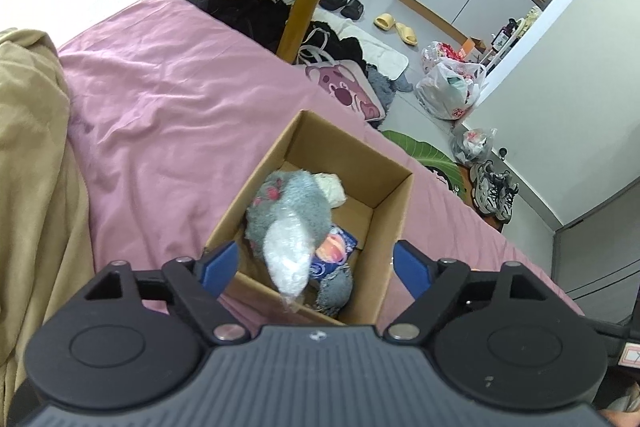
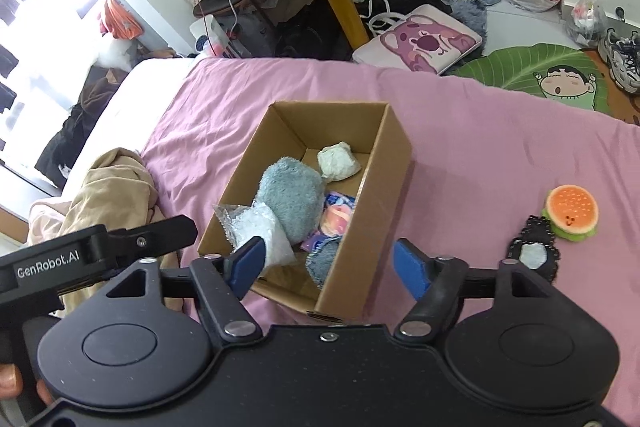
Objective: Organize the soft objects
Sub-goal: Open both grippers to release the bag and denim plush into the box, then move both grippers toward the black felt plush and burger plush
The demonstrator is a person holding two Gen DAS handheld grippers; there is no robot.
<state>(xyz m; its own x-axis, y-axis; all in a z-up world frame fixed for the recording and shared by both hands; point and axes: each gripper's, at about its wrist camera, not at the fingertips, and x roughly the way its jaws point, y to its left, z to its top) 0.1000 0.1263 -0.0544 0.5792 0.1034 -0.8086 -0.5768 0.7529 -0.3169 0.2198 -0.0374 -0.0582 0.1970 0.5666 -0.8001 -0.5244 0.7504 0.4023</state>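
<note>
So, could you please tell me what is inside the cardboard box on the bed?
The cardboard box holds a grey plush toy, a white soft ball, a clear plastic bag, a colourful packet and a denim piece. Anything beneath them is covered.

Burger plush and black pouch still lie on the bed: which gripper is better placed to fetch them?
Probably the right gripper: open, empty, with the burger plush and black pouch just off its right side. The left wrist view shows neither.
</note>
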